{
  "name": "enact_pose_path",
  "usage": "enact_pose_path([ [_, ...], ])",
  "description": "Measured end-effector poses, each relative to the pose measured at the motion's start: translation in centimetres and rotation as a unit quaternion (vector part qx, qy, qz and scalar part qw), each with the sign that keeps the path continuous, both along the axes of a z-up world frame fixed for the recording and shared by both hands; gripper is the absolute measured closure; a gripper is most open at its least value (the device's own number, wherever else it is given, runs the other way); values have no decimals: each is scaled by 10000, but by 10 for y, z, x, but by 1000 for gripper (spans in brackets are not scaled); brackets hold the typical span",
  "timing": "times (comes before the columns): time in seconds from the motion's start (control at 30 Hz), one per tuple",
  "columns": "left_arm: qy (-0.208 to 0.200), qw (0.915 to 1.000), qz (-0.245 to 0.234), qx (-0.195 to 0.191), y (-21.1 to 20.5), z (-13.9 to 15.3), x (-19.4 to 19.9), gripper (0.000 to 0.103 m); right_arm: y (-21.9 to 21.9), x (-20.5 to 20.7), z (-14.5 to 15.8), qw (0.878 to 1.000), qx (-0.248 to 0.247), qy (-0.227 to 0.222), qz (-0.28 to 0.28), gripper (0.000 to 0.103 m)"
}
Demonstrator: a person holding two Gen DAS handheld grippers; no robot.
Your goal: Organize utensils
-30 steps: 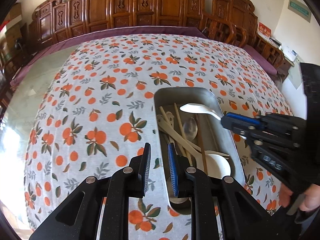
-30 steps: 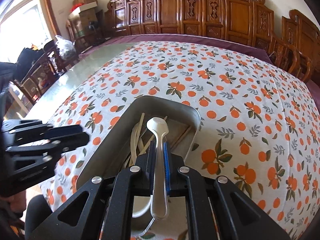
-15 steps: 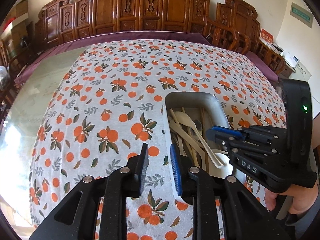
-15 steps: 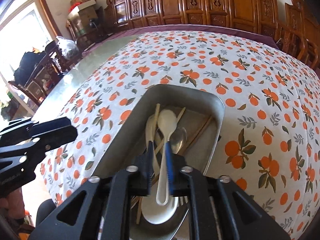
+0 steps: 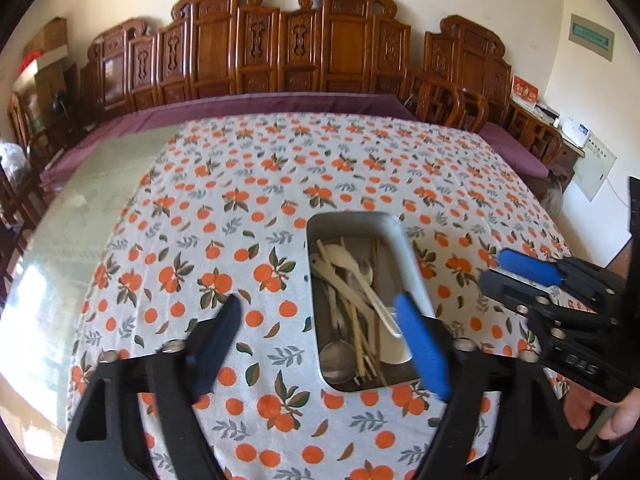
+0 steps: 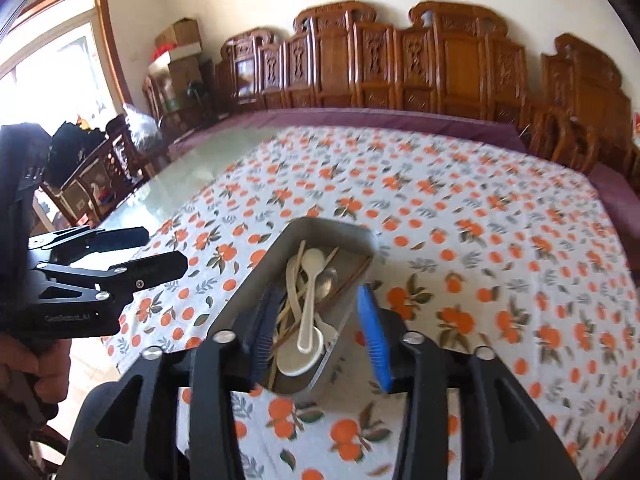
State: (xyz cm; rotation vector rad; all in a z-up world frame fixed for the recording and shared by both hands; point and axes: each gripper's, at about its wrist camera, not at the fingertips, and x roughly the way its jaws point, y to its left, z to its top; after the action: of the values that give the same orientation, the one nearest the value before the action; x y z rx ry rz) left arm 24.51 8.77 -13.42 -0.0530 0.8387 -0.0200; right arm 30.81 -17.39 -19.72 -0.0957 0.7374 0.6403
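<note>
While both grippers hang over the near end of the desk (image 5: 120,184), neither one has anything in it — the left gripper (image 5: 320,340) is spread wide with empty fingers, and the right gripper (image 6: 320,332) is spread too, straddling the near end of the metal tray (image 6: 240,300) without touching the contents as far as I can tell.

All the utensils look to be in that tray: white spoon (image 6: 310,300) on top, resting over a flat white ladle-ish piece, plus a metal spoon (image 5: 338,354) and a bunch of chopsticks (image 5: 360,344) crisscrossed underneath. It's a pile, not sorted.

My worry: the tray sits close to the near desk edge, so a bump from the right gripper's fingers could shove it toward the drop. Reaching into that tangle could also drag chopsticks out along with whatever gets pinched.

Room-wise there's loads — the orange-print tablecloth (image 5: 280,168) is open to the left and far side, and the wooden chairs (image 5: 340,52) are well apart.
</note>
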Motion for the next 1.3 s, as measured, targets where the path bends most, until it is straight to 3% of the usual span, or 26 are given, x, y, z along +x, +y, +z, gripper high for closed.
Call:
enact_pose_path([
  [0.07,-158,9998,0,71,-8,8,-8,12,-16,-13,12,9997,14,-194,-133,36],
  [0.13,-326,9993,-22,196,-16,15,-15,8,-28,-22,18,9993,23,-313,-217,27],
  [0.27,-556,9981,-108,229,-33,31,-32,8,-51,-41,32,9975,42,-565,-427,7],
  [0.33,-680,9973,-131,229,-40,39,-40,8,-59,-47,38,9966,64,-660,-498,3],
  [0.77,-1377,9900,-230,209,-77,96,-93,8,-118,-101,91,9859,474,-1276,-975,3],
  [1.0,-1553,9873,-270,171,-86,109,-112,8,-133,-124,114,9804,589,-1558,-1049,3],
  [1.3,-1703,9851,-210,147,-87,117,-126,8,-136,-130,120,9789,607,-1636,-1060,3],
])
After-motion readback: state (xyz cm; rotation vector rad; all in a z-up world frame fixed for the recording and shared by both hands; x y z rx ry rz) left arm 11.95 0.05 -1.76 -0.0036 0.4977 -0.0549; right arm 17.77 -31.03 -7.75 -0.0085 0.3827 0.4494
